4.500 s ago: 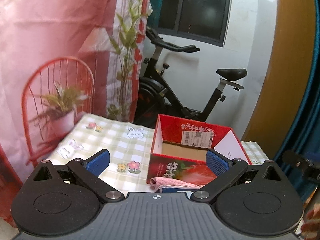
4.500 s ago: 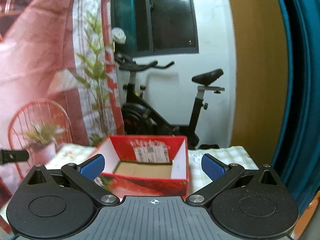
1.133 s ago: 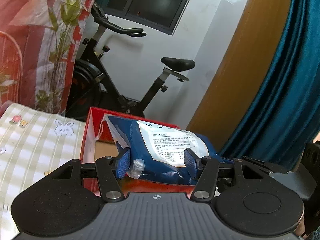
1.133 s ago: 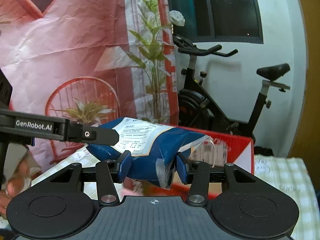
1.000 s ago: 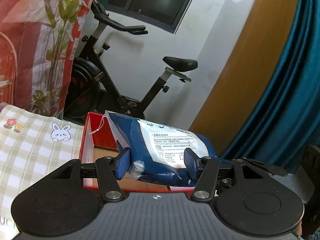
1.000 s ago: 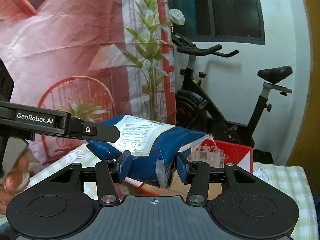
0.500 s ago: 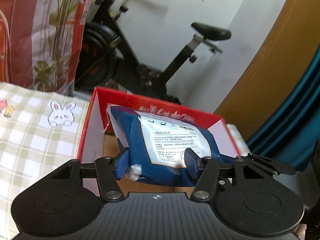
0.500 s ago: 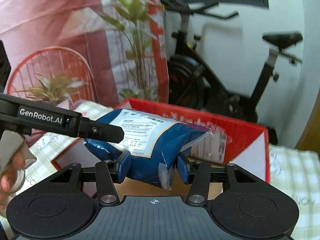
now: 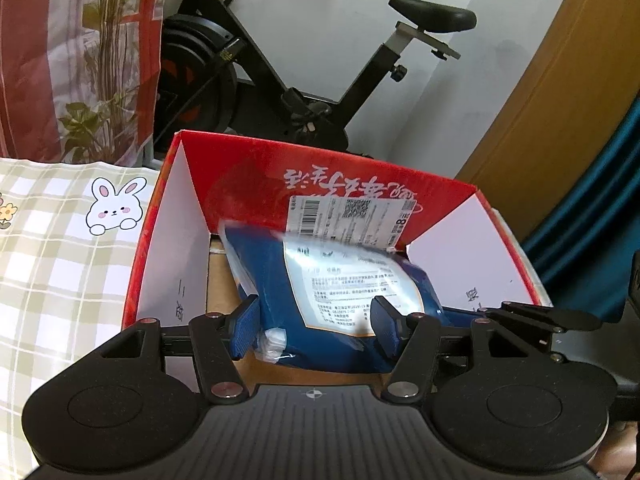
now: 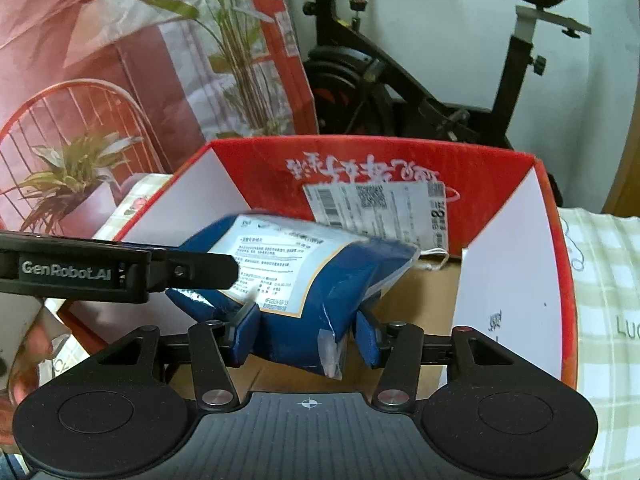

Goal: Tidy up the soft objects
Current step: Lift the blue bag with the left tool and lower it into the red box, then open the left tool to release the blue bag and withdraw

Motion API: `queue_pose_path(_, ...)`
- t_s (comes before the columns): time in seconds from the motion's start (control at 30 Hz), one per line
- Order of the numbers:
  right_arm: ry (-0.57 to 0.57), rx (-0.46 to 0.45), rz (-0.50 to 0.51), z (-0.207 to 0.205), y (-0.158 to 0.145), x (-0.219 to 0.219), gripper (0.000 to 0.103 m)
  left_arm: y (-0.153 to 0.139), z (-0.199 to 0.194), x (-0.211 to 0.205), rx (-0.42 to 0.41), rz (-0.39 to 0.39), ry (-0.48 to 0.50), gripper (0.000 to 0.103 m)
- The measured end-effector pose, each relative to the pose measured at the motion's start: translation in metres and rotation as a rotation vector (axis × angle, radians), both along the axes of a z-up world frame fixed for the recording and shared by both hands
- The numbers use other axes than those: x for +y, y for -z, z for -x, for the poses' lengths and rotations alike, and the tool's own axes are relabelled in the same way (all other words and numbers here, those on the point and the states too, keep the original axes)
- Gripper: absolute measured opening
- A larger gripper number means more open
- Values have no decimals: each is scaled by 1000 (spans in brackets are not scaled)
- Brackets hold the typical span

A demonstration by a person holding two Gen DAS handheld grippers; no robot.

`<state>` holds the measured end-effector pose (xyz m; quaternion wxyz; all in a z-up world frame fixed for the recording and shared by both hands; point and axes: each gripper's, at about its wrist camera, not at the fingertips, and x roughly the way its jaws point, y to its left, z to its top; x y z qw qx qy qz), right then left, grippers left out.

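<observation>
Holding blue pack (image 9: 328, 292) from both ends: left gripper (image 9: 314, 330) clamped on one end, pads (image 9: 245, 332) pressed into plastic wrap; right gripper (image 10: 306, 334) clamped on the other end, pads (image 10: 244, 334) pinching the pack narrow. Pack inside red box (image 9: 192, 184), over brown cardboard floor (image 9: 218, 280), tilted, white label (image 9: 348, 280) facing up. Contact with floor: cannot tell. Far end of pack blurred. White string (image 10: 434, 260) trailing from far end in right view. Shipping label (image 9: 352, 220) on back wall of box, just behind pack. Left gripper's arm (image 10: 120, 268) seen in right view, marked "GenRobot.AI", reaching to pack from left. Box on checked cloth (image 9: 60, 264) with bunny print (image 9: 114, 206). Exercise bike (image 9: 304, 76) behind box. Plant-print curtain (image 10: 120, 60) at back left.
</observation>
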<state>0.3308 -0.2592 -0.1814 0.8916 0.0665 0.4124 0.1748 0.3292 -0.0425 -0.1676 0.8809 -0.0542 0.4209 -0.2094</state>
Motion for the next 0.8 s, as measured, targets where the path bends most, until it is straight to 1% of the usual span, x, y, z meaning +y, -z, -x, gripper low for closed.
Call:
queue_pose_path(0.1,11,3,33,3,-1,0,61,-4,5,0,-15,-24,0,70)
queue_pose_path(0.13,15,1,41,4,-2,0,65,-6,7,1,-21,-26,0,70)
queue_pose_path(0.23,22,-12,53,11,-8,-1,68,-14,13,3,-37,-25,5,70)
queue_pose_path(0.47,27,-73,87,36,-32,-3,68,-31,40,13,-89,-37,1,70)
queue_pose_path(0.8,48,-205,94,99,-65,-3,70,-51,96,28,-166,-61,-32,70)
